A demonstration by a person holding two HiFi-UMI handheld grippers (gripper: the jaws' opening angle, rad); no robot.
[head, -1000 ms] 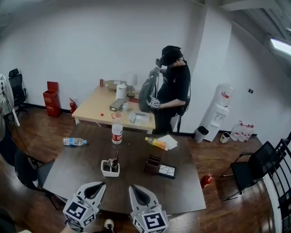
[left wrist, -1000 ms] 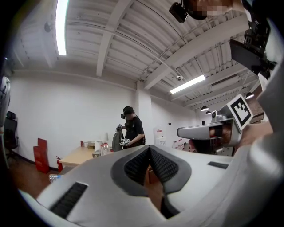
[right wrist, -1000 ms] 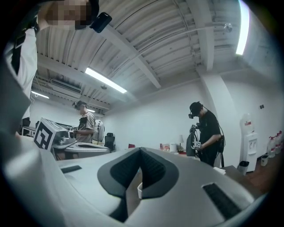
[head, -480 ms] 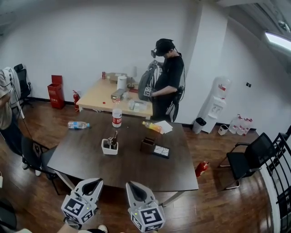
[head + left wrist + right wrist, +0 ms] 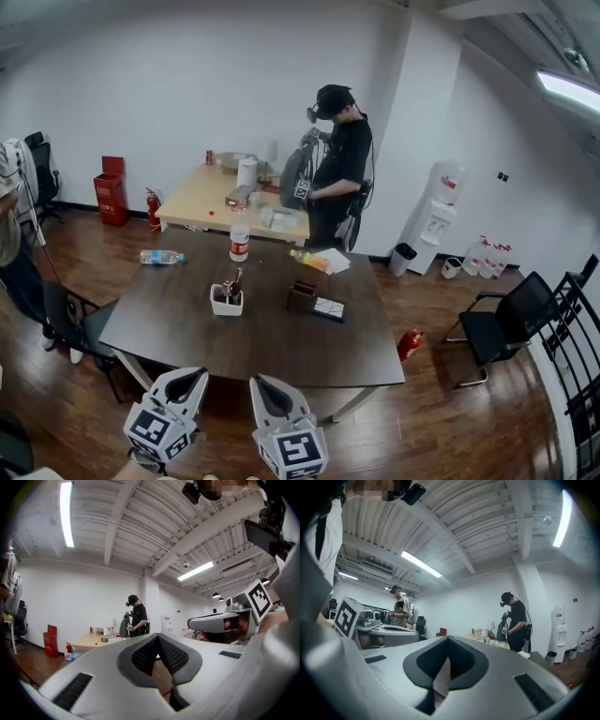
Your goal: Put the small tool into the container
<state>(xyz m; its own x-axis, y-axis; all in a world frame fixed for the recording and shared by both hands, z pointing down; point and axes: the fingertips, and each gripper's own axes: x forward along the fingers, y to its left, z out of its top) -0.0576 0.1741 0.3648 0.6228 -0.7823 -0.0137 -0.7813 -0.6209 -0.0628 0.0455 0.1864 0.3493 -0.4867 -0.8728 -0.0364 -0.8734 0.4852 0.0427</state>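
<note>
At six o'clock in the head view, nearest the wearer, the left gripper (image 5: 190, 380) and the right gripper (image 5: 267, 386) are hanging side by side. Each gripper view is showing its jaws pressed together with nothing between them.

Over the last second the wearer has been backing away. The dark brown rectangular table (image 5: 281, 352) is now showing almost whole, and the grippers are sitting clear of its near edge, where a second ago they were overlapping its top.

Towards eleven o'clock from the grippers, near the middle of the table, the small white square container (image 5: 226, 302) is standing with dark slender tools (image 5: 233, 284) sticking up out of it. Which of these is the small tool I cannot tell at this range. At the container's three o'clock, a dark brown open box (image 5: 301, 298) is sitting.

Farther off, at twelve o'clock, a person in black clothing (image 5: 339, 178) is standing beside a pale wooden table (image 5: 202, 202).

Empty jaws drawing away are suggesting that the tool is already in the container and the placing is finished.
</note>
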